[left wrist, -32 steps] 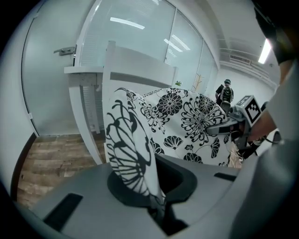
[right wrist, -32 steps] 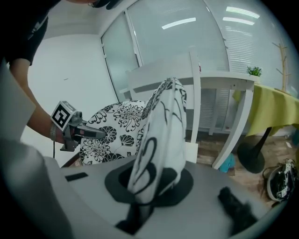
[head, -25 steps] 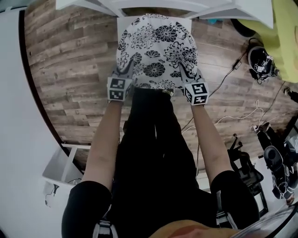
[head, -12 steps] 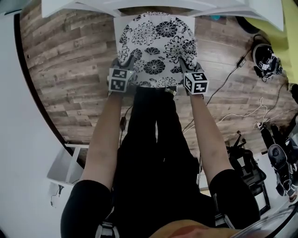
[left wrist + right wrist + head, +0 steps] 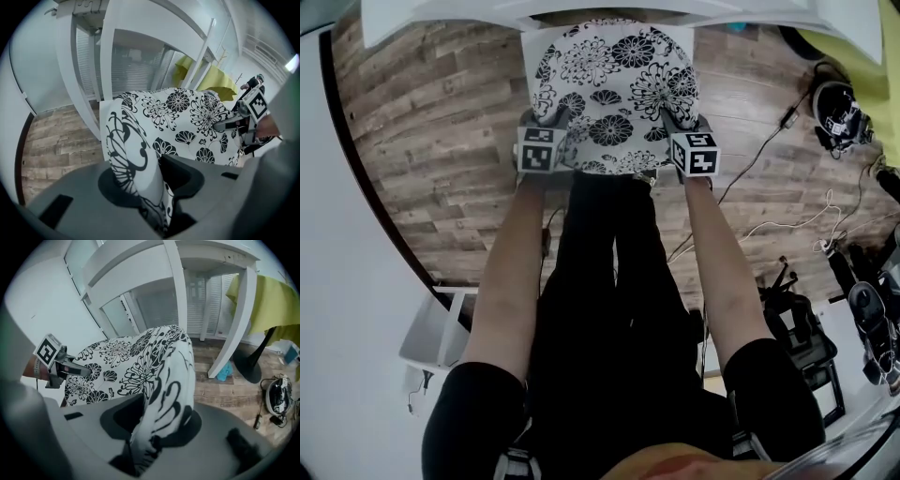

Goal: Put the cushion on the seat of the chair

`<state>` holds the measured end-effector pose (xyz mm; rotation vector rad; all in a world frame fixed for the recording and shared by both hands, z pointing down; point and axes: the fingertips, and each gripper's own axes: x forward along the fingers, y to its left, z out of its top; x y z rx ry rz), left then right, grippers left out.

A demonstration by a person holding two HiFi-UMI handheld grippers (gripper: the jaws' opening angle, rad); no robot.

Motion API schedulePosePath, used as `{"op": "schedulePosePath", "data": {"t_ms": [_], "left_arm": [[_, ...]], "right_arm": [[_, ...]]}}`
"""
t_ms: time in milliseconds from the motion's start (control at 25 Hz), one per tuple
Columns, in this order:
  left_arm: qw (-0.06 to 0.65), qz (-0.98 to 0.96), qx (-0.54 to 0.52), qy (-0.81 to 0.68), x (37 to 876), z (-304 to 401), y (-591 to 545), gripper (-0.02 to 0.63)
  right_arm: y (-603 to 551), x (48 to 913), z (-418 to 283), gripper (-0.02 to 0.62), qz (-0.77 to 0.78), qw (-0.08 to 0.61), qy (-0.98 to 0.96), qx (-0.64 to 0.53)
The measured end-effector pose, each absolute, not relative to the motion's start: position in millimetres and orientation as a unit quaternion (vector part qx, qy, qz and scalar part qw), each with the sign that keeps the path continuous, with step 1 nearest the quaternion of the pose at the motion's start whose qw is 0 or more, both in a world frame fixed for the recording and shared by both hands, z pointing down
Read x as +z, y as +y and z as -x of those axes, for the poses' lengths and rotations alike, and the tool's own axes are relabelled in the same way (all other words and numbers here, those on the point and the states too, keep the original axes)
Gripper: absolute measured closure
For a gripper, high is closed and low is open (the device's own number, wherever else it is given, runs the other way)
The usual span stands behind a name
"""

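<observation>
My left claw (image 5: 152, 183) and right claw (image 5: 150, 427) have just been opening round the edge of the black-and-white flowered cushion (image 5: 614, 84), to leave it on the white chair seat (image 5: 529, 56).

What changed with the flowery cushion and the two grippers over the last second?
The left gripper and right gripper carried the cushion down and away from the person, over the white chair seat. Their jaws have just been opening, which loosens the grip, though the cushion's edge is still between them in both gripper views. The chair and the wooden floor stayed as they were.
</observation>
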<state>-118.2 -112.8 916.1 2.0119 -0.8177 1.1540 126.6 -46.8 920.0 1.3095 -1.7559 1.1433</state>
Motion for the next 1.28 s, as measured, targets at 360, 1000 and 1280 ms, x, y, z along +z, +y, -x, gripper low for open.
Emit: {"op": "schedulePosePath", "data": {"t_ms": [360,1000,1280], "left_arm": [[0.364,-0.732,0.468,-0.336,937,137,-118,0.302],[0.356,-0.728,0.453,-0.372,930,160,-127,0.245],[0.345,-0.734,0.435,-0.392,904,166,-133,0.242]], "right_arm": [[-51,936,-147,0.365,-0.513,0.358,-0.638,0.449],[-53,937,-173,0.224,-0.526,0.367,-0.616,0.457],[-66,906,-170,0.225,-0.541,0.336,-0.633,0.440]]}}
